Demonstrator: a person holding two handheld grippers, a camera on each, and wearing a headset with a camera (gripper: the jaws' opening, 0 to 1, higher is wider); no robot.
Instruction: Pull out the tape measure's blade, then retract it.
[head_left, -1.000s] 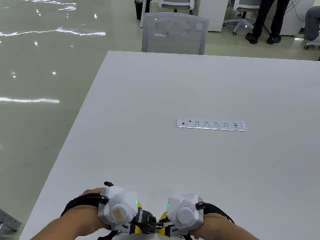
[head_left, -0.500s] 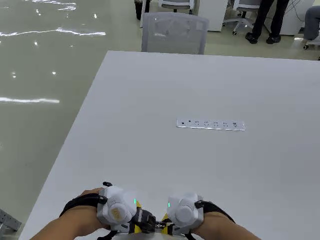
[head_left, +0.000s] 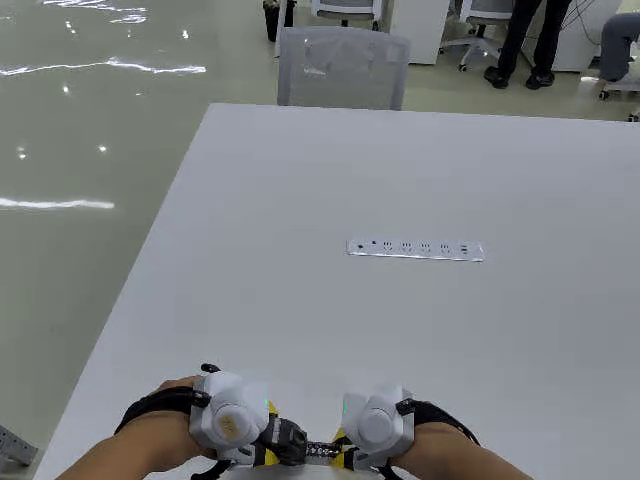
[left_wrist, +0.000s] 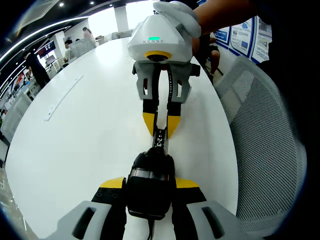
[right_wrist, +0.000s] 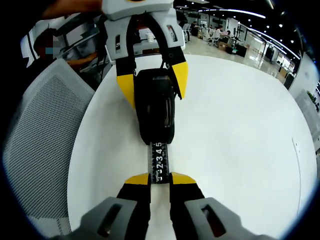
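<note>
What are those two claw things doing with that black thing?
A person holds a gripper in each hand, low over a white table. The left gripper is clamped around the black tape measure. The right gripper pinches the blade. A short stretch of blade, with a few numbers showing, is out between them.

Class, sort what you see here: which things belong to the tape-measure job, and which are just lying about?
Part of the job: tape measure case, gripped by the left claw; blade, partly pulled out, pinched by the right claw.
Just lying about: power strip on the table; mesh chair at the table's far end; people standing beyond.
</note>
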